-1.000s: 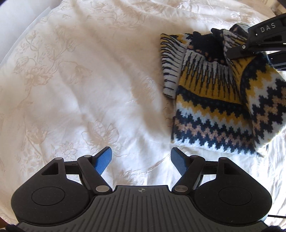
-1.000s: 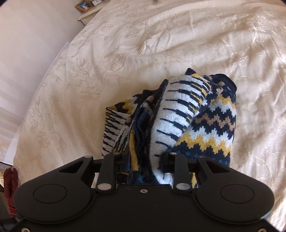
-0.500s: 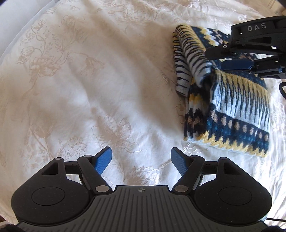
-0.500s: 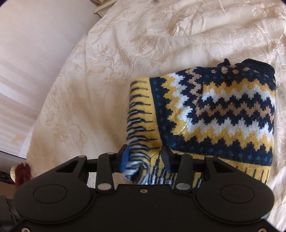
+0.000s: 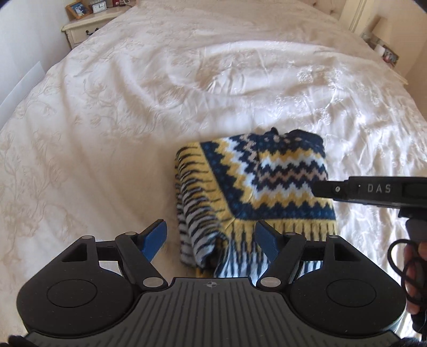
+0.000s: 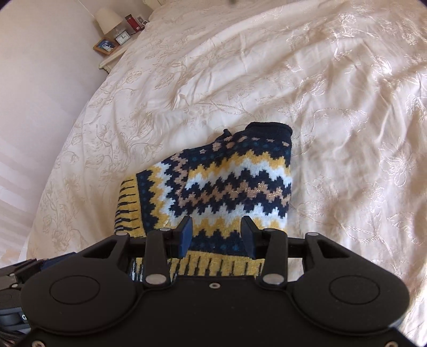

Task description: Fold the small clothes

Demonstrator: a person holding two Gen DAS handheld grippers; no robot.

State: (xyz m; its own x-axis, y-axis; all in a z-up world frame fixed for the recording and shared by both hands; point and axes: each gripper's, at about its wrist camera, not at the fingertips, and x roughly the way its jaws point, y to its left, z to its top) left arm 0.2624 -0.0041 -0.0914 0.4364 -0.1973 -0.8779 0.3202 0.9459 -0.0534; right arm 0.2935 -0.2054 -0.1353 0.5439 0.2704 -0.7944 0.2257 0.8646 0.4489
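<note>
I am holding both grippers over the folded navy, yellow and white zigzag-knit sweater (image 6: 221,186) lying on the cream embroidered bedspread (image 5: 133,106); my left gripper (image 5: 210,237) is standing wide apart, my right gripper (image 6: 216,235) is apart, seemingly gripping nothing.

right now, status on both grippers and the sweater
Left gripper open, empty. Right gripper open, jaws just opened, nothing pinched. Sweater folded, lying on the bedspread. Nothing in the way.

One knitted sweater (image 5: 264,186) lies folded on one big bed (image 5: 133,106). Two tools show: the left tool (image 5: 210,237) and the right tool (image 6: 216,235). By the bed's far corner stands one nightstand (image 5: 85,29) with one clock (image 6: 123,38), one lamp (image 6: 108,18) and one picture frame (image 6: 106,46).
</note>
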